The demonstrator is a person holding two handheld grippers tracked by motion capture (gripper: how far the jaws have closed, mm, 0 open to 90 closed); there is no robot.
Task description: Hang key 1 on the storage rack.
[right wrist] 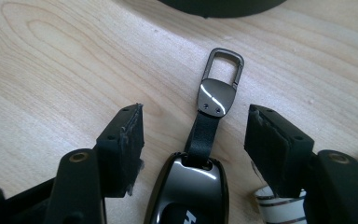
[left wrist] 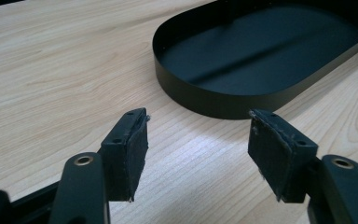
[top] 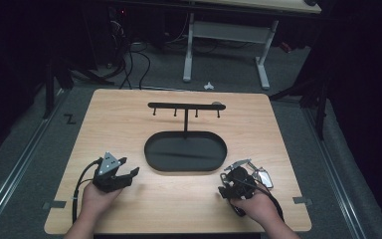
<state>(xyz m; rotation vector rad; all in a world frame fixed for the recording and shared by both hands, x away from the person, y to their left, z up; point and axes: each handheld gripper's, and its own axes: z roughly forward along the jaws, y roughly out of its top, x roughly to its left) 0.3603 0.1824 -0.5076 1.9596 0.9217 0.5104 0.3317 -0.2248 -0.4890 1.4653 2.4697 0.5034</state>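
Your right gripper (right wrist: 193,135) stands open astride the key fob (right wrist: 189,196) w/o pinching it — lined up on the strap; left gripper (left wrist: 198,144) open, empty, parked near the tray (left wrist: 223,100).

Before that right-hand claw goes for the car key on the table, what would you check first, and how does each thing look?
1. Right gripper open wide enough: ok, the jaws stand apart either side of the key fob.
2. Key fob free to lift: ok, it lies flat on the table, pads not touching it.
3. Strap and clip lined up between the jaws: ok, they point straight ahead.
4. Left gripper out of the way: ok, open and holding nothing, near the black tray.
5. Hooks on the stand free: ok, nothing hangs there.
6. Striped item beside the fob: cannot tell what it is.
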